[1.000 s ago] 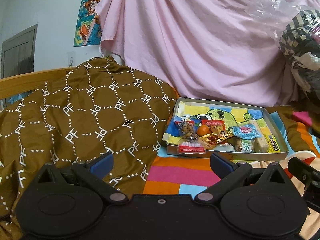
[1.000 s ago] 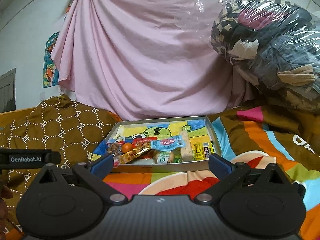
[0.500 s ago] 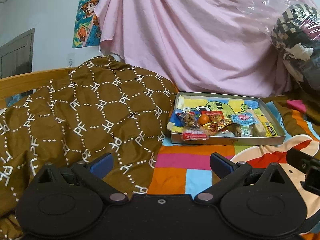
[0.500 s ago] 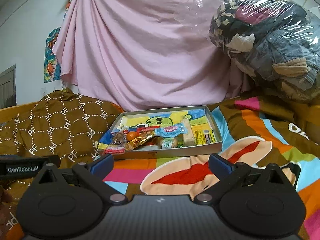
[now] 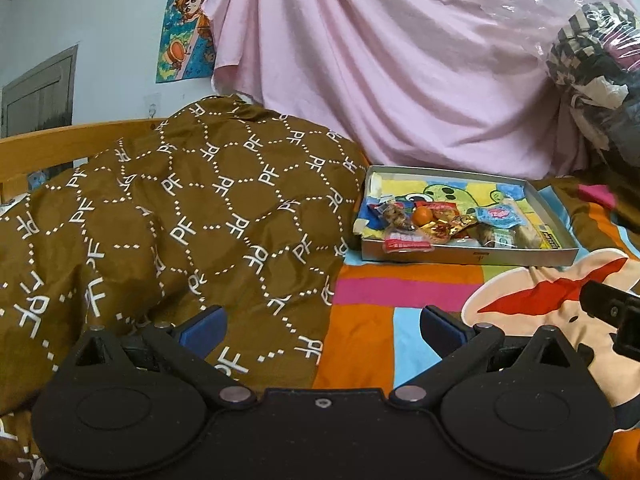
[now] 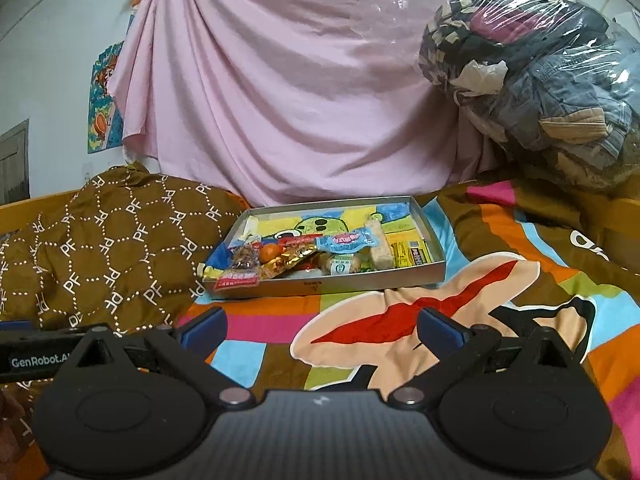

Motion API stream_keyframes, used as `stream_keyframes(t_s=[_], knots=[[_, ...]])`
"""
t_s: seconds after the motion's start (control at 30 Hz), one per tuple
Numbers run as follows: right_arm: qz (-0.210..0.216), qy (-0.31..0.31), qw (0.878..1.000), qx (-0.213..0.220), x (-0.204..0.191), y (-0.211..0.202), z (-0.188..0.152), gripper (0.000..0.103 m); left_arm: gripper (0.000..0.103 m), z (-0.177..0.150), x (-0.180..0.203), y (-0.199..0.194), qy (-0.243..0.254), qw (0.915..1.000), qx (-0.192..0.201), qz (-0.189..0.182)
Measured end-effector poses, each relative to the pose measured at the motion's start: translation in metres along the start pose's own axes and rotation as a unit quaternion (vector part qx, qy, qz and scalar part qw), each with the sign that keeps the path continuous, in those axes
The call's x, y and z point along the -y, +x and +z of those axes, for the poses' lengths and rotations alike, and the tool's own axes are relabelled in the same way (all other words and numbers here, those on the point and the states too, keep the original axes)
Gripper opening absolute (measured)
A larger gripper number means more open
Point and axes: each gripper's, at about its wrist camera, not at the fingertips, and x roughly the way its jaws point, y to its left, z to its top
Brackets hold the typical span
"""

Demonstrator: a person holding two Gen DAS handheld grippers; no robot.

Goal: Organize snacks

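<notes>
Grey snack tray (image 6: 434,270) at twelve o'clock, well apart; left gripper (image 5: 322,324), right gripper (image 6: 322,322) spread, empty; approach low, pick top packet.

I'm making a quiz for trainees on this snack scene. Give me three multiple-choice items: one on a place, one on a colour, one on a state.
1. Where do the snacks lie?
A. on the brown quilt
B. in the shallow box
C. between the fingers

2. What colour is the hanging sheet?
A. pink
B. green
C. black

3. How are the two grippers?
A. both open, empty
B. both shut on snacks
C. one holds the tangerine

Answers: B, the snacks sit inside the shallow box. A, the hanging sheet is pink. A, the left gripper and right gripper stand apart with nothing between.
</notes>
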Motion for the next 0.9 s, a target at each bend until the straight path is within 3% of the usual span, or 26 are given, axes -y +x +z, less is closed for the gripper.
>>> stream_keyframes(t_s=[0.9], knots=[[0.017, -0.011, 0.999, -0.038, -0.012, 0.015, -0.012, 0.103, 0.102, -0.003, -0.006, 0.003, -0.006, 0.9999, -0.005, 0.011]])
